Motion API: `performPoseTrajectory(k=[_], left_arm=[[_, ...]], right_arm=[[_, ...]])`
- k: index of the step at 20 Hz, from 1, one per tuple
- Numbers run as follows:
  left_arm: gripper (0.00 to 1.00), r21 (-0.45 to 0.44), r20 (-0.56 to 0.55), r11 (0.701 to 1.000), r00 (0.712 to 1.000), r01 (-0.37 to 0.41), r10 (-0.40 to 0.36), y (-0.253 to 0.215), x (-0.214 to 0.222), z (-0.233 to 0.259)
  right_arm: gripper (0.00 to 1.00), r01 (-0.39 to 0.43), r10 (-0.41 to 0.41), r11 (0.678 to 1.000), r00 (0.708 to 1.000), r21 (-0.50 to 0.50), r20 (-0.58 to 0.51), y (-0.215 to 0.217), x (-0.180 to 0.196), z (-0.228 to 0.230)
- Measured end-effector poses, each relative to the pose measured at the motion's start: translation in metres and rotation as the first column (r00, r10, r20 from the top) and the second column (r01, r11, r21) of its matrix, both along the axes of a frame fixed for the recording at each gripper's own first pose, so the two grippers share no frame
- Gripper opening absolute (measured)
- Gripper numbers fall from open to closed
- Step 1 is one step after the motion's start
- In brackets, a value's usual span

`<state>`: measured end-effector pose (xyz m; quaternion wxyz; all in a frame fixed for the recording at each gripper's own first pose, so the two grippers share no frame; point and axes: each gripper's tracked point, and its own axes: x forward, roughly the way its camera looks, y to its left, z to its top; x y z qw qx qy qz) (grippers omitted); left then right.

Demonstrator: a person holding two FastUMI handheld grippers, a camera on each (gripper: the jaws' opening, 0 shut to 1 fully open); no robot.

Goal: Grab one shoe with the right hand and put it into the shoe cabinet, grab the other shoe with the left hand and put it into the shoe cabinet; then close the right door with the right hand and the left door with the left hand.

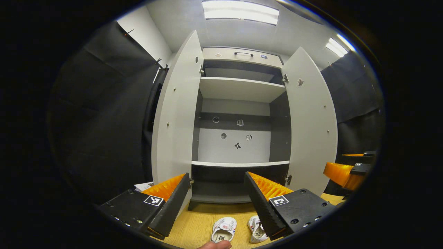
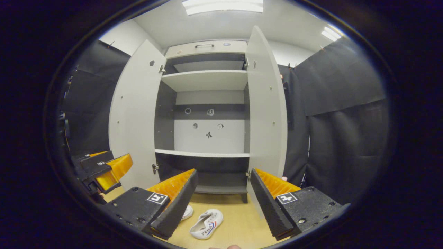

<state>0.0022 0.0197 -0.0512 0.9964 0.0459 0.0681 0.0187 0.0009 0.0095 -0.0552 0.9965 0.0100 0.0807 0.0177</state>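
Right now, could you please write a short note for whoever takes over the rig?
Left tool: open, holding nothing, aimed at the cabinet.
Right tool: open, holding nothing, likewise raised.
Two white shoes lie on the wooden floor before the shoe cabinet.
Left door and right door stand open; shelves bare.
Done: nothing yet.
Left: put in one shoe per hand, then close right door, then left.

Shoe cabinet (image 1: 238, 138) stands at the floor's (image 1: 197, 221) far edge, both doors swung outward, left door (image 1: 176, 114), right door (image 1: 311, 128). Two shoes lie side by side on the floor before it: left shoe (image 1: 224, 229), right shoe (image 1: 257, 229). Shelves (image 1: 240, 163) inside, stacked.
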Motion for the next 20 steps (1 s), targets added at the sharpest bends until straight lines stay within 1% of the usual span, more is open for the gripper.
performPoseTrajectory(k=[5, 6, 7, 9, 10, 13, 17, 19, 20], left_arm=[[0.95, 0.002, 0.005, 1.0, 1.0, -0.001, 0.001, 0.005, -0.001, 0.002], [0.95, 0.001, 0.005, 1.0, 1.0, -0.002, 0.002, 0.006, -0.002, 0.002], [0.95, 0.0, 0.004, 1.0, 1.0, -0.003, 0.003, 0.009, -0.002, 0.002], [0.95, 0.001, 0.003, 1.0, 1.0, -0.006, 0.006, 0.013, -0.004, 0.002], [0.95, 0.004, 0.003, 1.0, 1.0, -0.008, 0.008, 0.015, -0.004, 0.001], [0.95, 0.018, 0.0, 1.0, 1.0, -0.013, 0.013, 0.022, -0.006, 0.001], [0.95, 0.021, -0.009, 1.0, 1.0, -0.017, 0.017, 0.029, -0.007, -0.001], [0.95, 0.02, -0.017, 1.0, 1.0, -0.022, 0.023, 0.033, -0.007, -0.004], [0.95, 0.018, -0.021, 1.0, 0.999, -0.025, 0.026, 0.035, -0.007, -0.006]], right_arm=[[0.99, -0.057, 0.06, 0.998, 0.99, 0.03, -0.125, 0.026, 0.007, -0.053], [0.95, -0.067, 0.071, 0.997, 0.986, 0.027, -0.151, 0.03, 0.009, -0.066], [0.94, -0.08, 0.082, 0.997, 0.98, 0.022, -0.183, 0.035, 0.01, -0.082], [0.94, -0.112, 0.114, 0.993, 0.961, 0.023, -0.251, 0.046, 0.012, -0.114], [0.97, -0.127, 0.131, 0.991, 0.95, 0.032, -0.283, 0.051, 0.015, -0.127], [0.97, -0.152, 0.172, 0.985, 0.906, 0.082, -0.386, 0.067, 0.016, -0.175], [0.95, -0.151, 0.195, 0.98, 0.845, 0.127, -0.498, 0.08, 0.017, -0.224], [0.93, -0.155, 0.207, 0.978, 0.82, 0.141, -0.534, 0.087, 0.018, -0.242], [0.9, -0.156, 0.208, 0.978, 0.809, 0.14, -0.55, 0.088, 0.019, -0.25]])
